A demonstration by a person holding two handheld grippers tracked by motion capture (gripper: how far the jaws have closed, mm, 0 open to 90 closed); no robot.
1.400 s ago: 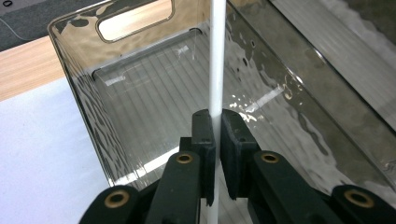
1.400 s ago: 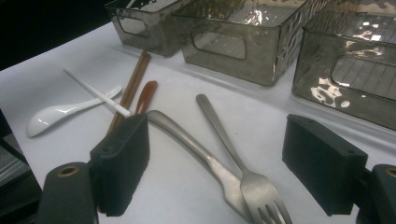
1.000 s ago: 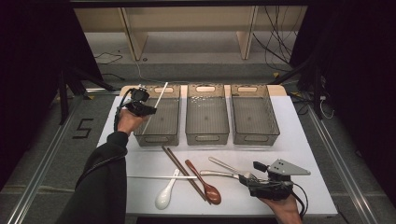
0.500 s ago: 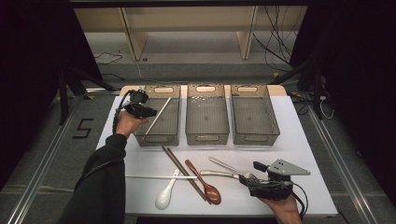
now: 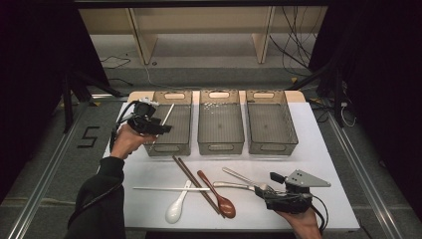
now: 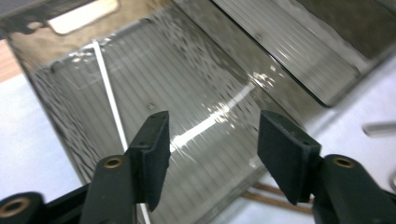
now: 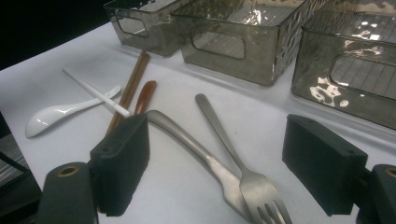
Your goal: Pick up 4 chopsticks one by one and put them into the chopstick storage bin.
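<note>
Smoky translucent plastic makes up three bins on the white bench [image 5: 328, 164]; from the high view, the left bin [image 5: 171, 130] has a white chopstick [image 5: 167, 115] lying in it, slanted against its left wall. The left tongs [image 5: 160, 129] hover at that bin's near left corner, their jaws having just been opening, with nothing between them. Near the front edge, the right tongs [image 5: 266, 191] rest spread by two metal forks [image 5: 239, 180]. A second white chopstick [image 5: 164, 188], a white spoon [image 5: 176, 209], brown chopsticks [image 5: 195, 183] and a brown spoon [image 5: 219, 199] lie nearby.

From the left gripper view, the black pads [image 6: 156, 144] stand apart above the bin floor, the chopstick [image 6: 108, 95] clear of them on the left.

From the right gripper view, the jaws are wide open, with both forks [image 7: 229, 154] lying between them untouched.
</note>
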